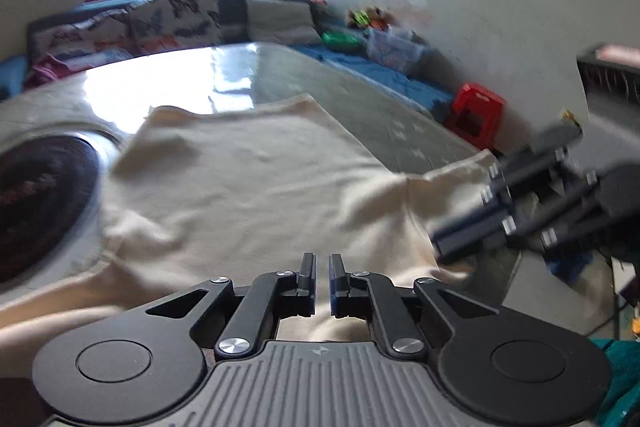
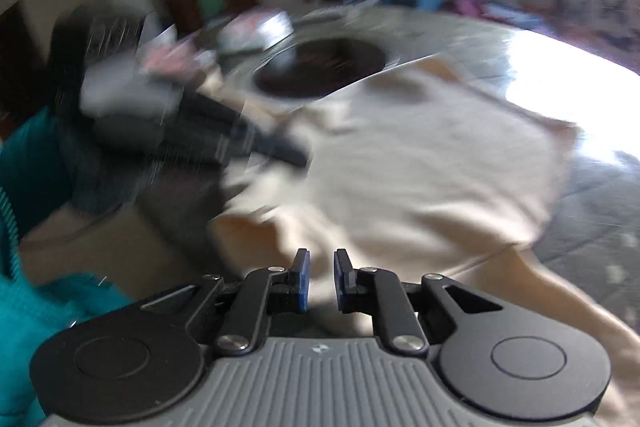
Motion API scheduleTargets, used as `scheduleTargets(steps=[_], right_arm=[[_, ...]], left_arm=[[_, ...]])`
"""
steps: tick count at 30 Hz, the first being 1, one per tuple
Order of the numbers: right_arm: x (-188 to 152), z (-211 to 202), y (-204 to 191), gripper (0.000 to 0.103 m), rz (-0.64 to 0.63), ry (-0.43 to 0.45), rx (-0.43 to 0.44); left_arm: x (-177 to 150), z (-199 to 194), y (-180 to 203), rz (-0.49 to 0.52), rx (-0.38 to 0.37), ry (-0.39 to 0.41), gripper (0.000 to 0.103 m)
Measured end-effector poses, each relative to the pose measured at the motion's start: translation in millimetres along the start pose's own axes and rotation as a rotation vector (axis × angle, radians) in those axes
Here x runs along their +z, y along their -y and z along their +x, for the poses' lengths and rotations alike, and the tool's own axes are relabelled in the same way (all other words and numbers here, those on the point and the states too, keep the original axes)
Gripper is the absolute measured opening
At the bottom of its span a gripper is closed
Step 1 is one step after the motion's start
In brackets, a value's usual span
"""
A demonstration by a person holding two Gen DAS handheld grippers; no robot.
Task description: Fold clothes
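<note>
Table: large glossy grey round-edged tabletop (image 1: 280,67), window glare across far half; bears the garment.
Garment: cream/off-white soft knit cloth top (image 1: 248,179) spread over near part of table, mostly flat w/ shallow wrinkles; far edge straight, corner at far left (image 1: 156,111); one flap or sleeve reaching toward right side (image 1: 452,171). In right wrist view same cloth (image 2: 420,167) hangs past near table edge.
Progress: cloth laid out broad, no neat compact stack visible. Could fit a spread-out stage ahead of folds or a partial fold already laid over; blur too heavy to count layers. Not a finished small bundle, as judged.
Dark disc: black round inset w/ silvery rim (image 1: 36,203) set in tabletop, left of cloth, cloth edge just beside it.
Left tongs: left gripper (image 1: 322,281) low over near hem of cloth, jaws at narrow gap, nothing seen between pads.
Right tongs: right gripper (image 2: 322,277) narrow gap too, over cloth edge, nothing pinched as far as visible; seen blurred at right of left wrist view (image 1: 472,227).
Stool: small red plastic stool (image 1: 476,115) on floor by wall.
Writing/brands: small logo mark on grey ribbed gripper body, unreadable; no legible text elsewhere, too blurred.
</note>
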State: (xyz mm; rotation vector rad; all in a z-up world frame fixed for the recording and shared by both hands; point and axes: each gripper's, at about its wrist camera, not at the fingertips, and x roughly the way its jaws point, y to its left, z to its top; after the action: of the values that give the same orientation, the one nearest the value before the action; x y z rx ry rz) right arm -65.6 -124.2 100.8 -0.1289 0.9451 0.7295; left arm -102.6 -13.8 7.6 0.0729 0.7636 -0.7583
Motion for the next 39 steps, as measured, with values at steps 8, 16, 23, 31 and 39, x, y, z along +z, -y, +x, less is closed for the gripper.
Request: scheduleTargets(steps=[8,16,23,31,39], right_arm=[[1.0,-0.2,36.8,0.021,0.091,0.046,-0.145],[20.0,7.7,67.8,0.022,0.151,0.107,-0.192],[26.8,21.1,79.3,0.023,0.170,0.099,-0.179],[30.2,29.7,80.6,0.027,0.149,0.090,-0.177],[30.7,30.3,79.6,0.028,0.131,0.089,-0.177]], left_arm=[[-7.6,10.7,11.8,0.043,-0.094,-0.054,0.008],[43.5,9.4,-44.3,-0.074,0.184,0.041,0.019],[90.9,50.8,-95.8,-0.017,0.459,0.077,0.047],[105.1,91.6,-132.8,-0.076,0.419,0.015,0.040],[88.4,64.7,-71.1,0.080,0.271,0.087,0.006]])
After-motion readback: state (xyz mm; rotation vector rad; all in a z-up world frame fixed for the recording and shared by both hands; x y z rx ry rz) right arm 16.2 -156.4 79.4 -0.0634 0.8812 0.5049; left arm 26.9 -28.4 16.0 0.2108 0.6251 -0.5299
